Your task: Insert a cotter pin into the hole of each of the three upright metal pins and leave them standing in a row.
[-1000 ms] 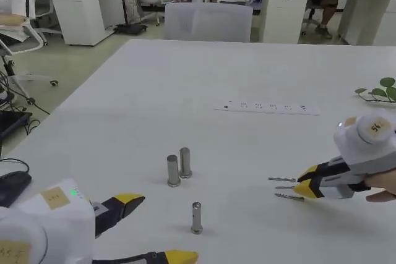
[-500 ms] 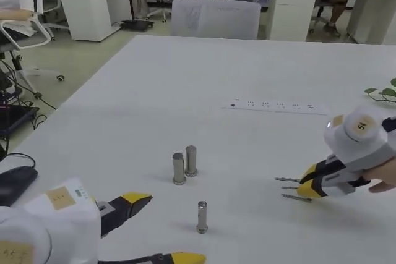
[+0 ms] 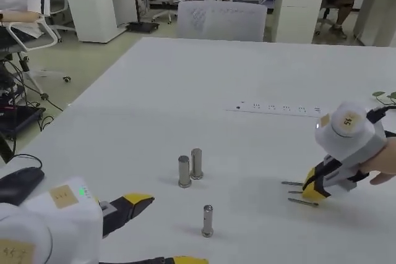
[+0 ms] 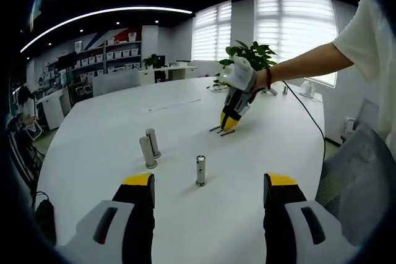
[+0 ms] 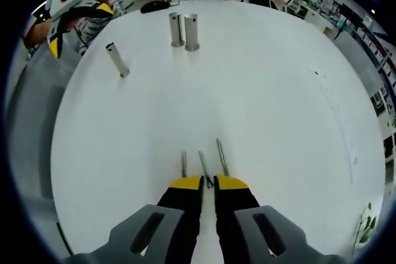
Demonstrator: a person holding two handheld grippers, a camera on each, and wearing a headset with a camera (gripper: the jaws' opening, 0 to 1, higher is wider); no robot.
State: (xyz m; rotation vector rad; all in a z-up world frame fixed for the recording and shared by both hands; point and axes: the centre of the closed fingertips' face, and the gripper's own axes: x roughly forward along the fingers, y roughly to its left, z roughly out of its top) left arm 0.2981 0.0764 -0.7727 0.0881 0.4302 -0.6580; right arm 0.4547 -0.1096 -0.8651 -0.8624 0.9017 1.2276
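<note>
Three upright metal pins stand on the white table point(image 3: 154, 103): two close together point(image 3: 190, 168) point(image 4: 149, 148) point(image 5: 184, 30), and one apart, nearer me point(image 3: 207, 221) point(image 4: 200, 170) point(image 5: 116, 59). My left gripper point(image 3: 162, 230) point(image 4: 210, 180) hovers open just short of the single pin, nothing between its jaws. Three cotter pins point(image 3: 298, 192) point(image 5: 204, 164) lie side by side on the table to the right. My right gripper point(image 3: 311, 191) point(image 5: 208, 182) point(image 4: 230, 119) tilts down onto them, jaws nearly together with the middle cotter pin's end between.
A white power strip point(image 3: 278, 108) lies across the table beyond the pins. A black mouse point(image 3: 18, 183) sits at the left edge. A grey chair point(image 3: 221, 21) stands at the far edge, and a potted plant point(image 4: 250, 54) at the table's right end.
My right gripper has tipped more steeply over the cotter pins, its tips staying at them. The head camera has shifted a little. The metal pins and the left gripper hold their places.
</note>
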